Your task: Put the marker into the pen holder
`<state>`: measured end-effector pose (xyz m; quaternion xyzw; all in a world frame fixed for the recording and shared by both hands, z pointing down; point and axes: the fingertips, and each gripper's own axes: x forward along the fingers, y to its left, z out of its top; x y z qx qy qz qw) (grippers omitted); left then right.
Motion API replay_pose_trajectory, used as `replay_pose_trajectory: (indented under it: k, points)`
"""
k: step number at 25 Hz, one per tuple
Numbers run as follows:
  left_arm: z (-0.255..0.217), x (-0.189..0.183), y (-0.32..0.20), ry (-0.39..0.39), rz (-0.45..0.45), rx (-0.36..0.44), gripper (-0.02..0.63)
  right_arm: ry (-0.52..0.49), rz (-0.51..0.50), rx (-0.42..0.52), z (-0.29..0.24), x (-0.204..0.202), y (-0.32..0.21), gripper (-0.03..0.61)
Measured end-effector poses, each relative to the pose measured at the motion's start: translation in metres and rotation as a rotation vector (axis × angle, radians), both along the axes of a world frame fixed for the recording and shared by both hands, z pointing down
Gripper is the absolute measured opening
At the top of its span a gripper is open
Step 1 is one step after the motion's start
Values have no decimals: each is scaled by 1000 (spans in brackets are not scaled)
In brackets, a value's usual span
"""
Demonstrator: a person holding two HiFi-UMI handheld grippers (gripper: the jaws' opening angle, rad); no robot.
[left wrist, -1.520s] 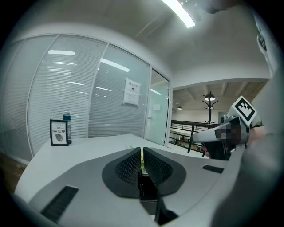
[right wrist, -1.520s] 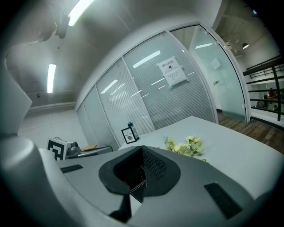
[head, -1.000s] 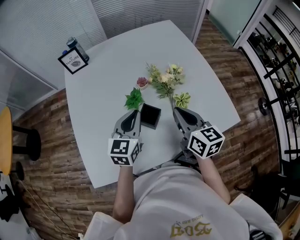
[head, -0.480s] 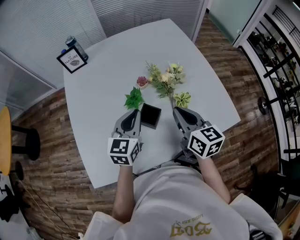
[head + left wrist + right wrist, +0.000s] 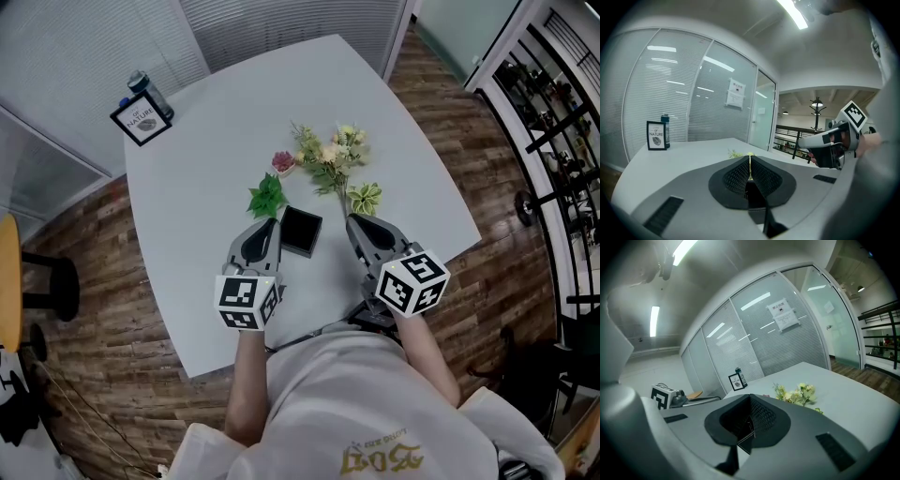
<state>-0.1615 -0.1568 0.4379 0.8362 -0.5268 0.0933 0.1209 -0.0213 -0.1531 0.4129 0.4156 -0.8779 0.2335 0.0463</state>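
Observation:
The black square pen holder [image 5: 301,232] stands on the white table [image 5: 206,159] between my two grippers, its open top empty as far as I can see. My left gripper [image 5: 270,225] lies just left of it, jaws shut with nothing between them [image 5: 750,161]. My right gripper [image 5: 352,221] lies just right of it, also shut and empty [image 5: 751,401]. No marker shows in any view.
A bunch of artificial flowers [image 5: 330,161] and a green leaf sprig [image 5: 268,198] lie just beyond the holder. A framed sign [image 5: 142,119] and a dark bottle [image 5: 150,94] stand at the far left corner. Glass walls with blinds surround the table.

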Motion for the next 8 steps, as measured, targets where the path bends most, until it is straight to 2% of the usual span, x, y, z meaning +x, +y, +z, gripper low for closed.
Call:
replay_pose_trajectory:
  k: [8]
  points:
    - [2, -3, -3, 2, 0, -5, 20, -1, 1, -6, 3, -1, -2, 17]
